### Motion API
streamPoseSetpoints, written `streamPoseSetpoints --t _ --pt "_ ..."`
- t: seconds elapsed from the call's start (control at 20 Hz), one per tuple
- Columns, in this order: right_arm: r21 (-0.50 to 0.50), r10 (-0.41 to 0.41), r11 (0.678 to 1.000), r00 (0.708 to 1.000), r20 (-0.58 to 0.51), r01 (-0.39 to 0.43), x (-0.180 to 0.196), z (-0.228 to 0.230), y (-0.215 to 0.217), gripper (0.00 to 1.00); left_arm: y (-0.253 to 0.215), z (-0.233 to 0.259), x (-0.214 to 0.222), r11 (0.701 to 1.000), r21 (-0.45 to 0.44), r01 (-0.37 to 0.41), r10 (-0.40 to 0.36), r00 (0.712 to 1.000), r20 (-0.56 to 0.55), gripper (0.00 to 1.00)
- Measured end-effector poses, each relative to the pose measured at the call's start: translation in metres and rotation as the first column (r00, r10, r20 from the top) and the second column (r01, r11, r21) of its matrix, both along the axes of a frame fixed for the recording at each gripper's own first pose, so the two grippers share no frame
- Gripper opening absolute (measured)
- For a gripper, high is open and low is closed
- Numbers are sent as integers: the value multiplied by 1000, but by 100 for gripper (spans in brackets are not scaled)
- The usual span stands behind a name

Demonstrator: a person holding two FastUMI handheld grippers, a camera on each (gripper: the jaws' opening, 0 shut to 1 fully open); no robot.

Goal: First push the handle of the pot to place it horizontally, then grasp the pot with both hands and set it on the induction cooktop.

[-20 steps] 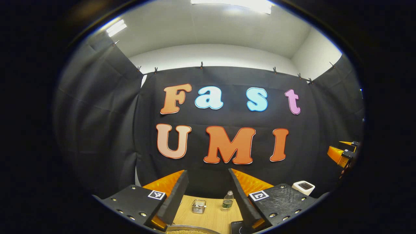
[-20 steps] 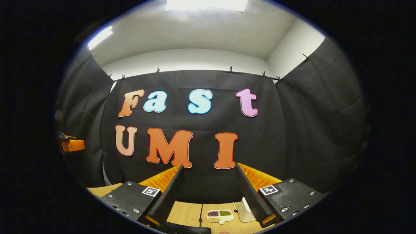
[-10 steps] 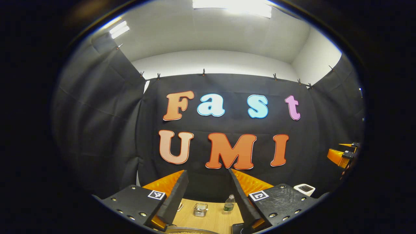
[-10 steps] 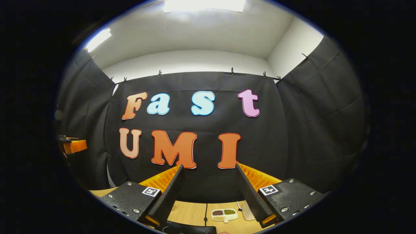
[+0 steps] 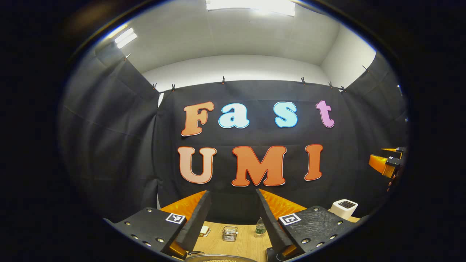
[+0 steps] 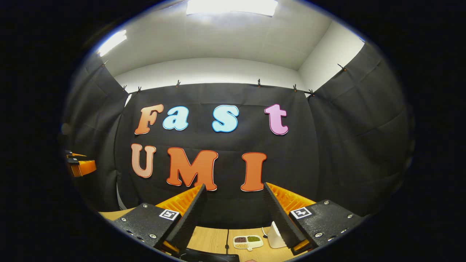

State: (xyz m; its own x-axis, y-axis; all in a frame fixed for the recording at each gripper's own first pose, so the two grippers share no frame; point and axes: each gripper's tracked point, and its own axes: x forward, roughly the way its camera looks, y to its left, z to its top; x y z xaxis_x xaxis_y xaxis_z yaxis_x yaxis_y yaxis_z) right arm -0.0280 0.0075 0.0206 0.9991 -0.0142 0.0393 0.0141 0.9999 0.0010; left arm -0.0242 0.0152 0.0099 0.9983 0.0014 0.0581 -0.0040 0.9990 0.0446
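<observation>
Tongs (image 5: 232,200) apart, round metal pot (image 5: 218,258)

Counter (image 5: 236,245): light wood grain with tan tone; the same finish shows in the right gripper view (image 6: 207,238), crossed by a dark seam line. Booth wall (image 5: 120,145): black cloth. Ceiling (image 5: 233,36): plain white. Pot (image 5: 218,258): grey metallic rim. Induction cooktop (image 6: 207,257): glossy black top with a thin pale line marking. Bottle (image 5: 260,227): clear, with a green band. Small basket (image 5: 229,234): silver wire mesh. Divided dish (image 6: 248,241): white, with dark red, green and pale contents in separate compartments. Box-shaped device (image 5: 344,208): white with a dark top panel.
</observation>
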Motion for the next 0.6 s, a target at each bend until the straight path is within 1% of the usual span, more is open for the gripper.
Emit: streamPoseSetpoints --t 0.25,0.35,0.4,0.45,0.5,0.55,0.6 --pt "-5 -18 1000 1000 -22 18 1 -7 -8 95 -9 -12 1 999 -19 33 -34 998 -44 77" --pt "-7 -24 1000 999 -24 24 3 -10 -10 95 -17 -20 1 998 -19 58 -60 995 -78 78" --pt "-9 -27 1000 999 -30 27 2 -13 -10 95 -22 -28 1 997 -12 74 -75 992 -106 77" --pt "-10 -27 1000 999 -37 27 1 -17 -10 95 -26 -33 2 996 2 84 -83 989 -125 77" --pt "-12 -26 1000 999 -46 26 0 -21 -9 95 -31 -38 2 994 18 104 -100 984 -148 83" --pt "-13 -25 1000 998 -57 24 0 -25 -9 95 -38 -46 2 992 31 126 -119 978 -172 77" --pt "-15 -24 1000 998 -65 23 0 -29 -8 95 -45 -55 2 988 41 148 -137 970 -203 67"
